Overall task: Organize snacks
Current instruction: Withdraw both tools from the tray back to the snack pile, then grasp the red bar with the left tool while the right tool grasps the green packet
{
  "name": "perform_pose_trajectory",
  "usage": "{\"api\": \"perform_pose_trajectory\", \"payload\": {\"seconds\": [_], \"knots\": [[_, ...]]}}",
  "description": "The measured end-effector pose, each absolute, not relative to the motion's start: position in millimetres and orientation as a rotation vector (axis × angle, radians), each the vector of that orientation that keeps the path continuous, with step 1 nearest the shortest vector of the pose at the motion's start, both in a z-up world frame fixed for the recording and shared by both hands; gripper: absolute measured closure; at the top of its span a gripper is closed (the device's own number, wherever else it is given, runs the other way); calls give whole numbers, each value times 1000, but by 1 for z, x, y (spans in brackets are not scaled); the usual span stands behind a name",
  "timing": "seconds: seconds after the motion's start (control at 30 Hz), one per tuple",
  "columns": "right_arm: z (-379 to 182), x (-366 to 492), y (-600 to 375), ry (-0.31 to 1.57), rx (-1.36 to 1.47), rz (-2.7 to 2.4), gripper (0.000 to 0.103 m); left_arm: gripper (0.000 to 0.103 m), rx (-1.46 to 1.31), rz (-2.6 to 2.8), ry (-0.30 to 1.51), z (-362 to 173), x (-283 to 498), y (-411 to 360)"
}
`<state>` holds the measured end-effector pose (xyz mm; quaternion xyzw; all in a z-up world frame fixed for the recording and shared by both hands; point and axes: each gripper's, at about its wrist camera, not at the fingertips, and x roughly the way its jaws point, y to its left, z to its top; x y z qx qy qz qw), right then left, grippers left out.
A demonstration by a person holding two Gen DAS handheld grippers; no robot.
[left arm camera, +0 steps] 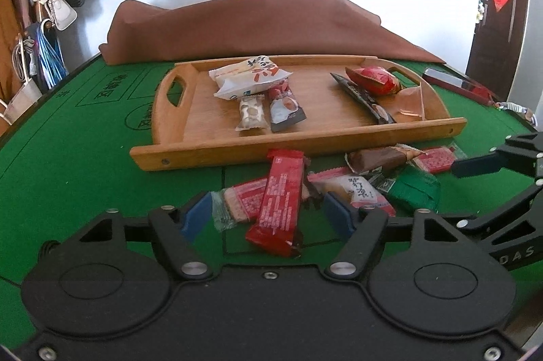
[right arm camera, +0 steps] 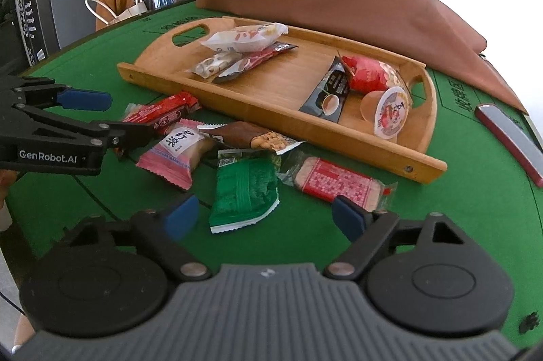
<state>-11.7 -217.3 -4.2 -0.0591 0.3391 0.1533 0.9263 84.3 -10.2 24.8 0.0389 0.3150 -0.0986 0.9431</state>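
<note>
Straddling a red snack bar (left arm camera: 280, 196) at lower centre, the left tool (left arm camera: 268, 213) gapes untouching; the right tool (right arm camera: 264, 215) stands wide around a green packet (right arm camera: 242, 191).

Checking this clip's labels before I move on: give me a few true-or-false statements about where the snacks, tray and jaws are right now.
1. The wooden tray already holds several snacks. True.
2. The green packet lies inside the tray. False: it lies on the green table, in front of the tray.
3. The left gripper has a red bar between its open jaws. True.
4. The right gripper is clamped on the jelly cup. False: its jaws are open near the green packet; the cup sits in the tray.
5. No snacks remain on the table. False: several wrapped snacks still lie there.
</note>
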Motion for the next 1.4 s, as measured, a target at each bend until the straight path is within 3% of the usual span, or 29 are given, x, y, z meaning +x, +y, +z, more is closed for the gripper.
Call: {"api": "perform_pose_trajectory", "payload": {"seconds": [0.4, 0.53, 0.77, 0.83, 0.93, 1.4], "knots": [[-3, -7, -210, 691, -130, 313, 25, 51, 78, -229, 669, 18, 97, -19], [-3, -6, -207, 689, -130, 317, 27, 51, 75, -222, 674, 17, 100, -20], [-2, -1, -206, 693, -91, 311, 45, 55, 78, -217, 675, 16, 103, -19], [-1, -1, -206, 695, -80, 321, 57, 62, 83, -215, 673, 16, 103, -20], [-1, -3, -206, 696, -74, 319, 57, 79, 99, -214, 669, 15, 102, -21], [22, -19, -220, 650, -21, 321, 63, 79, 76, -208, 635, 37, 96, -14]]}}
